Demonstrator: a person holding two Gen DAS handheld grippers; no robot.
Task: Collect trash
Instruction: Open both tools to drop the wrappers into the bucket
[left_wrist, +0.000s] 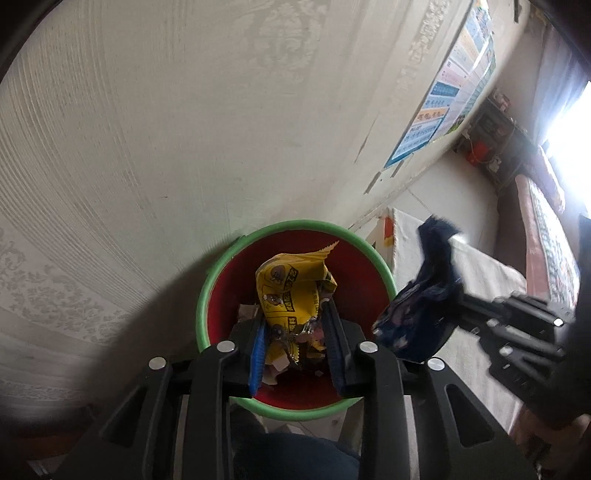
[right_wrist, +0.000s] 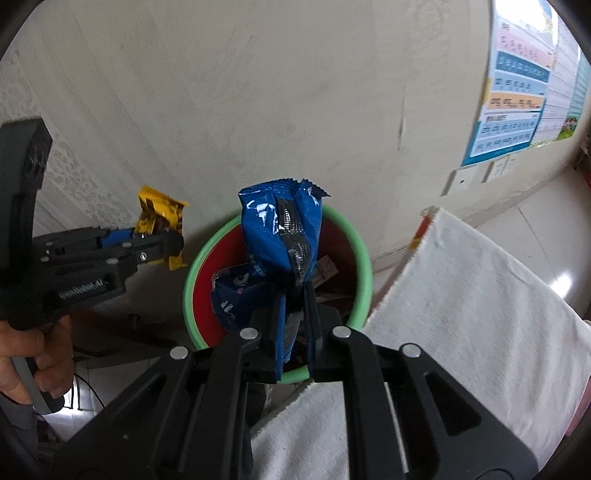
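A red bin with a green rim stands against the wall. My left gripper grips a crumpled yellow wrapper between its blue pads, held over the bin's mouth. My right gripper is closed on a blue snack wrapper, which stands upright above the bin's rim. Inside the bin lie another blue packet and scraps of paper.
A white cloth covers a surface right of the bin. A pale patterned wall with a coloured poster rises behind. A person's hand holds the left gripper's handle. Tiled floor shows at lower left.
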